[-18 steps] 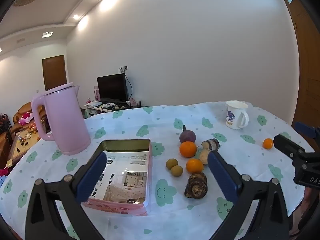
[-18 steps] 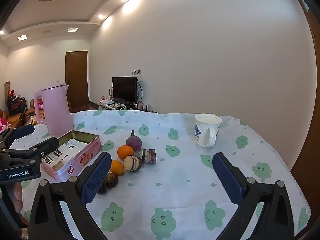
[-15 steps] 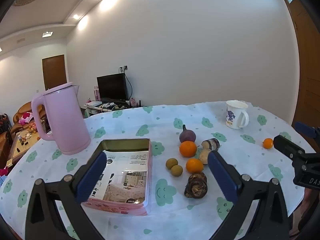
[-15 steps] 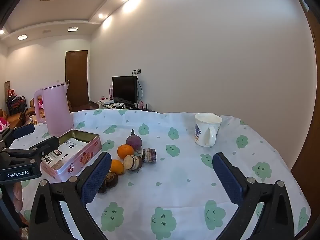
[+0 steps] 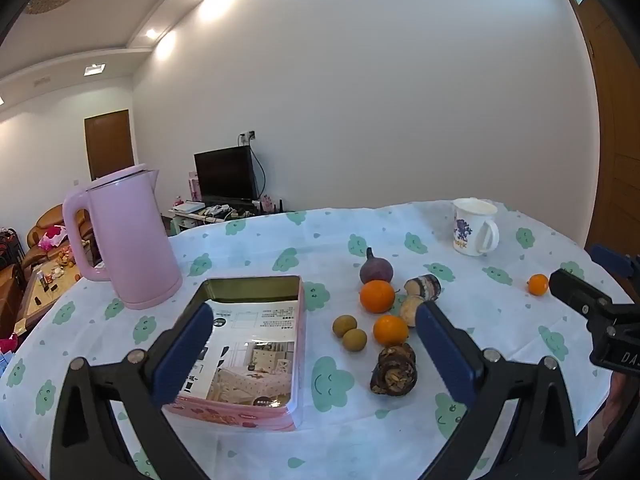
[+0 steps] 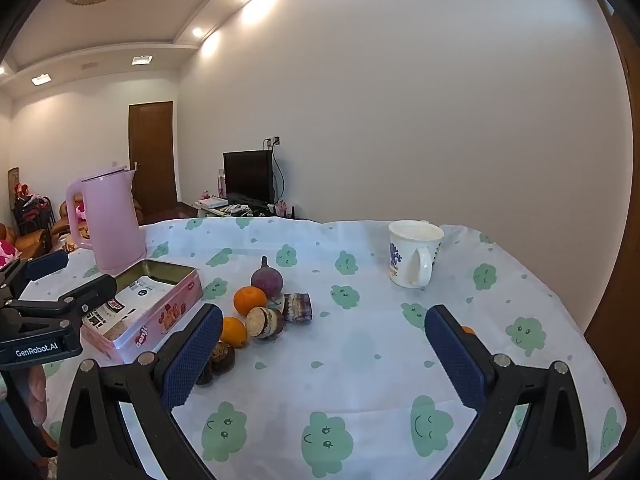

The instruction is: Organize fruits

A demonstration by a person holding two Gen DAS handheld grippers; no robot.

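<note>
Table point(image 5: 400, 220), round, under a white cloth printed with green smiling clouds: bears everything listed below.

Pink electric kettle point(image 5: 128, 240), tall, plastic, handle to the left: upright at the far left, just behind the tin.

Pink rectangular metal tin point(image 5: 244, 408), open, a printed paper sheet lying inside: no fruit in it; the likely destination, though that is a judgement.

White ceramic mug point(image 5: 474, 226) with a purple motif: far right, well apart from the fruit.

Left gripper point(image 5: 314, 350), black frame, blue pads: jaws wide apart, nothing between them, held above the near edge, framing tin and fruit.

Right gripper point(image 6: 324, 354), same build: jaws wide apart, empty.

Fruit cluster, right of the tin, loose on the cloth: purple bulb-shaped fruit point(image 5: 376, 268); two oranges point(image 5: 377, 296); dark brown scaly piece point(image 5: 394, 368) nearest; two short cut pieces with pale ends point(image 5: 424, 288); two small olive-brown round fruits point(image 5: 350, 332), touching.

Small orange fruit point(image 5: 538, 284): alone, far right.

Change against the frames half a second back: none visible; no item displaced. Task reads as unstarted, first pick pending.
</note>
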